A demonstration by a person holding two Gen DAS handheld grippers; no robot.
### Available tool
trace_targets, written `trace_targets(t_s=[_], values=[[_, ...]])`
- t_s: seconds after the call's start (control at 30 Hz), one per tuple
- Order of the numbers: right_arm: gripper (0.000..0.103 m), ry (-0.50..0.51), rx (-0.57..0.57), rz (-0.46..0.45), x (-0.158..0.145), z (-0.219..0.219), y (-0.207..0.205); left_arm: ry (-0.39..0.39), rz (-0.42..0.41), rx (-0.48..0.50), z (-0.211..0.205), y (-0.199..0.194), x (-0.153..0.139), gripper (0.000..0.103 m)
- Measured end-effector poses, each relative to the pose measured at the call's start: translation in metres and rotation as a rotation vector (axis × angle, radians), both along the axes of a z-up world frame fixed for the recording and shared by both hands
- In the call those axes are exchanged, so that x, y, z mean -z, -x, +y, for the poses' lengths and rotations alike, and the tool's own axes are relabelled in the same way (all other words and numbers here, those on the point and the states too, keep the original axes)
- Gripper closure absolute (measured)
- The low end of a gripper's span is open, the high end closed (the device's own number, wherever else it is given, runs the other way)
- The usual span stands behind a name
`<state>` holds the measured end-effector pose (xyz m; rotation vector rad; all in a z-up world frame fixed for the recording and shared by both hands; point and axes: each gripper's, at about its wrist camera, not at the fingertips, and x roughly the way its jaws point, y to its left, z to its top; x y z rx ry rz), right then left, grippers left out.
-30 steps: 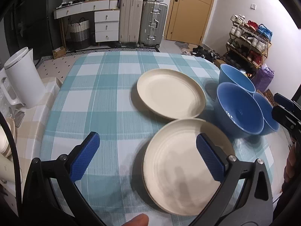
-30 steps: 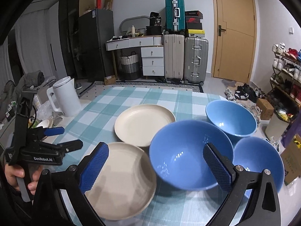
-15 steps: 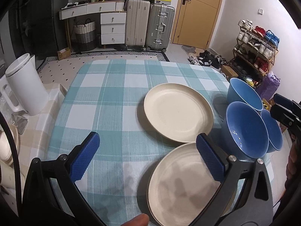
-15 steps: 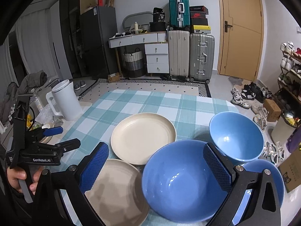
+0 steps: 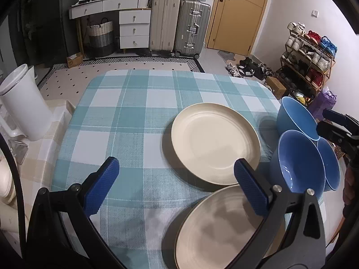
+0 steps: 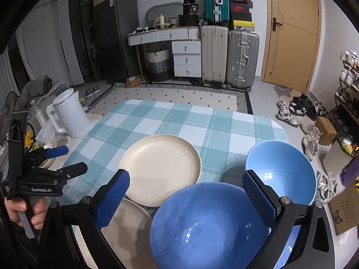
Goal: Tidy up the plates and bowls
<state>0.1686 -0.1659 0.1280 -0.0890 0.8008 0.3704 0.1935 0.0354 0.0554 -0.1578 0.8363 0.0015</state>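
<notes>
1. Left wrist view: two cream plates on the checked tablecloth (image 5: 134,116). The far plate (image 5: 215,143) lies flat near the middle-right; the near plate (image 5: 215,228) lies closer to the camera, its far rim just under the far plate's near edge.
2. Three blue bowls at the table's right edge, clustered and touching: far bowl (image 5: 294,116), middle bowl (image 5: 300,161), small bowl (image 5: 329,163) partly hidden behind the middle one.
3. One white jug (image 5: 24,107) stands on a side surface to the left, well apart from the dishes.
4. Background: two suitcases (image 5: 179,24), one drawer unit (image 5: 134,29), one shoe rack (image 5: 309,51), one door (image 5: 240,11).
5. Left gripper (image 5: 177,186): jaws wide apart, holding nothing; the right finger overlaps the near plate's far rim, and the far plate lies just beyond it.
6. Right gripper (image 6: 186,199): jaws wide apart, empty; the nearest bowl (image 6: 208,226) sits between and below the fingers, whether touching cannot be told. A hand (image 6: 24,210) holds the left gripper at the far left of the right wrist view.
</notes>
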Motion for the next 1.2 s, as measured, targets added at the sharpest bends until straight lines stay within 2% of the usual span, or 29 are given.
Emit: trace_targets(t_s=[0.33,0.77,0.97,1.2], values=[[0.001,0.023,-0.027,0.047,0.013,0.004,-0.039,-0.001,0.048,-0.006,-0.002,-0.024,0.02,0.004],[0.001,0.099,-0.082,0.154,0.051,0.022,-0.086,0.027,0.108,-0.015,0.002,-0.051,0.049,0.005],[0.003,0.097,-0.099,0.235,0.071,0.022,-0.108,0.034,0.144,-0.005,0.0,-0.063,0.065,0.014],[0.014,0.118,-0.114,0.312,0.092,0.026,-0.126,0.048,0.173,0.004,0.0,-0.071,0.08,0.02]])
